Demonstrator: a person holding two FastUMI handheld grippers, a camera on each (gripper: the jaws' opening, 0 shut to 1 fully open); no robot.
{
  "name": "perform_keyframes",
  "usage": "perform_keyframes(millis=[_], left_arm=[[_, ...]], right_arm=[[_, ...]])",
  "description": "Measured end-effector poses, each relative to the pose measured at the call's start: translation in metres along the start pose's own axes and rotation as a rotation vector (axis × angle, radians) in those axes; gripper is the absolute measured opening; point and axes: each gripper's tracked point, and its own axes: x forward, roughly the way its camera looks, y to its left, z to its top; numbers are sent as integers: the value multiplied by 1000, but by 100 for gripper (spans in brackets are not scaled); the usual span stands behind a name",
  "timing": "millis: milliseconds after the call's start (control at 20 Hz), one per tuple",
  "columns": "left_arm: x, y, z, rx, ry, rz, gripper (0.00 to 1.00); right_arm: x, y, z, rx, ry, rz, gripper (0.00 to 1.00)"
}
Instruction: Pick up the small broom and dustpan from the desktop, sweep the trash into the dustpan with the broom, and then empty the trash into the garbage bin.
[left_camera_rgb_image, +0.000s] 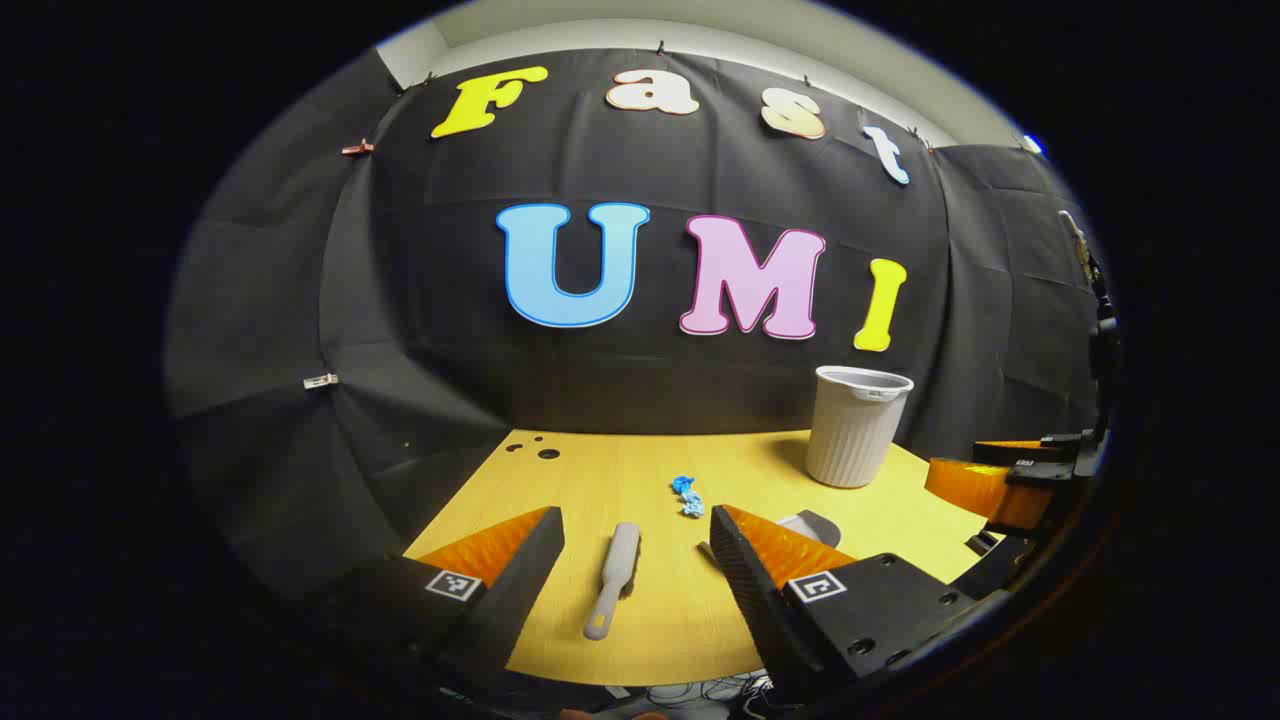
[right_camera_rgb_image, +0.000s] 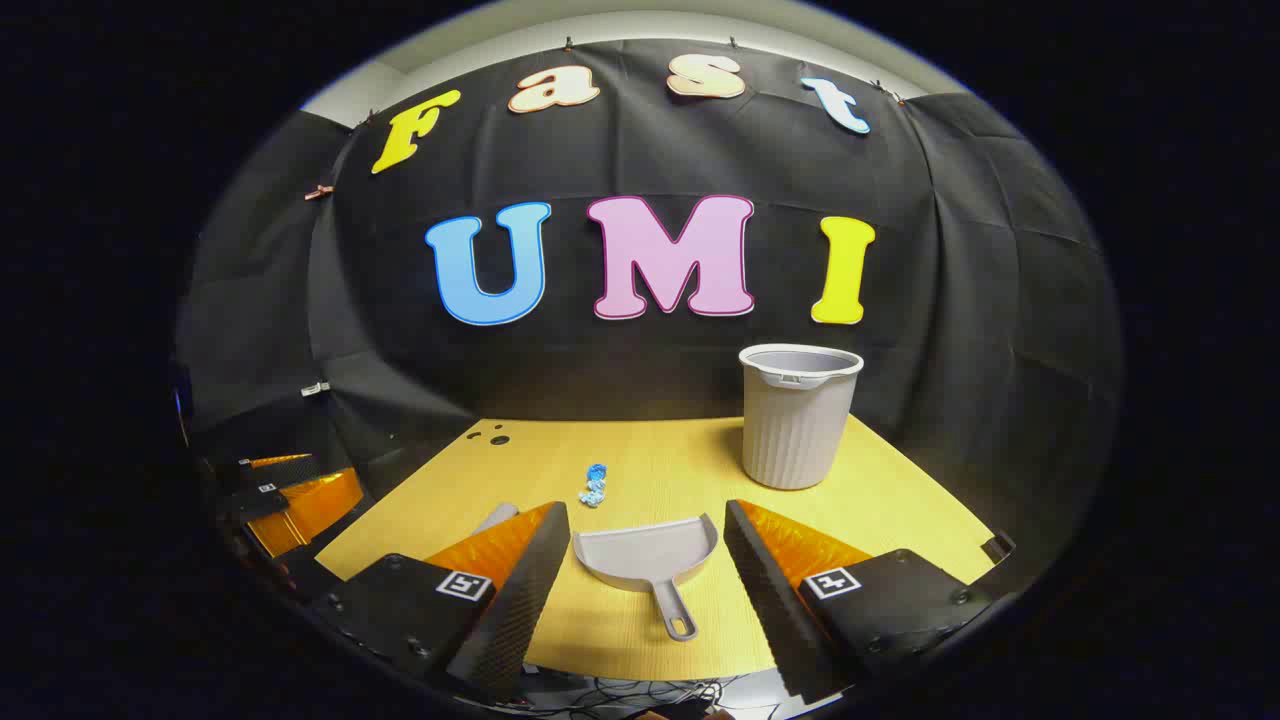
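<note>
broom (left_camera_rgb_image: 612, 578) and dustpan (right_camera_rgb_image: 648, 561) lie flat, no writing visible.

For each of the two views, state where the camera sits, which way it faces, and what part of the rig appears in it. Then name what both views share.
Left gripper view: rides on the left hand-held gripper, faces the booth wall across the desktop, open fingers framing the small broom; the other gripper is at right.
Right gripper view: rides on the right hand-held gripper, same heading, open fingers framing the dustpan; the other gripper is at left.
Shared: garbage bin, blue trash, desktop.
</note>
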Motion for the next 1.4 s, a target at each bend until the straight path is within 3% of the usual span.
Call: perform_keyframes(millis=[750,1150,1200,1400], left_arm=[[46,35,-39,-117,184,67,96],[79,37,-106,-142,505,6,96],[85,37,-114,-153,543,1,92],[106,45,-152,-129,716,-3,96]], right_arm=[[57,-12,-23,-6,155,38,98],[92,-8,-35,-10,267,101,98],[97,-7,-35,-17,274,107,98],[113,-11,-43,-6,318,121,99]])
